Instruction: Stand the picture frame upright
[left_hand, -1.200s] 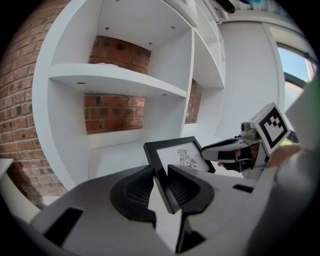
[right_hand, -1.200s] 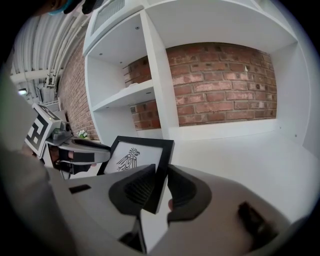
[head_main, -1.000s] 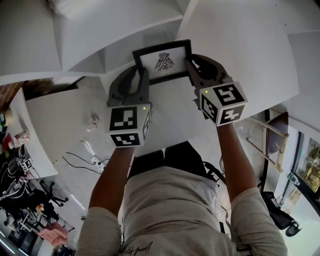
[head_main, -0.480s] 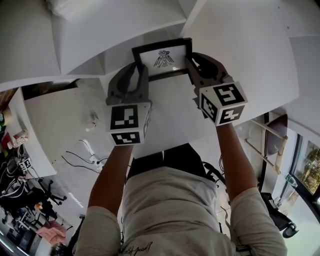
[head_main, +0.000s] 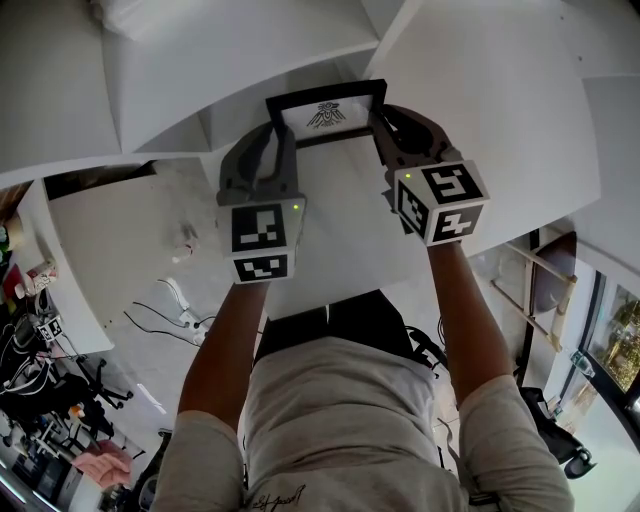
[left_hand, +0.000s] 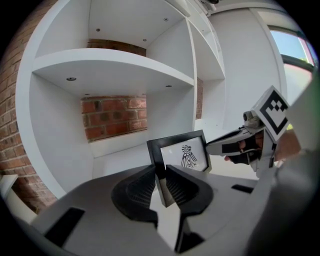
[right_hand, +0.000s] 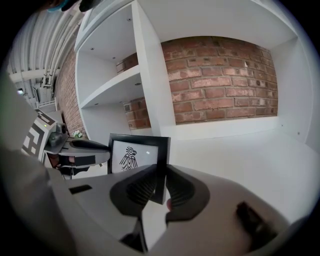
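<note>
A black picture frame (head_main: 325, 116) with a bird drawing stands nearly upright on the white shelf (head_main: 340, 220), held between both grippers. My left gripper (head_main: 283, 140) has its jaws around the frame's left edge (left_hand: 159, 165); they have just been closing and now press on it. My right gripper (head_main: 380, 125) is shut on the frame's right edge (right_hand: 161, 165). In the left gripper view the frame's face (left_hand: 186, 156) shows past the left gripper (left_hand: 161, 174), with the right gripper (left_hand: 240, 145) beyond. The right gripper view shows the left gripper (right_hand: 85, 150) beside the frame (right_hand: 132, 157).
The shelf unit has white dividers (right_hand: 155, 90) and an upper shelf board (left_hand: 115, 62), backed by a brick wall (right_hand: 220, 80). The shelf's front edge (head_main: 330, 295) lies near the person's body. Cables and clutter cover the floor (head_main: 60, 380) at the lower left.
The frame has tipped up further and looks shorter in the head view. The left gripper has rolled slightly and its jaws have narrowed onto the frame's edge. The right gripper stays put.
</note>
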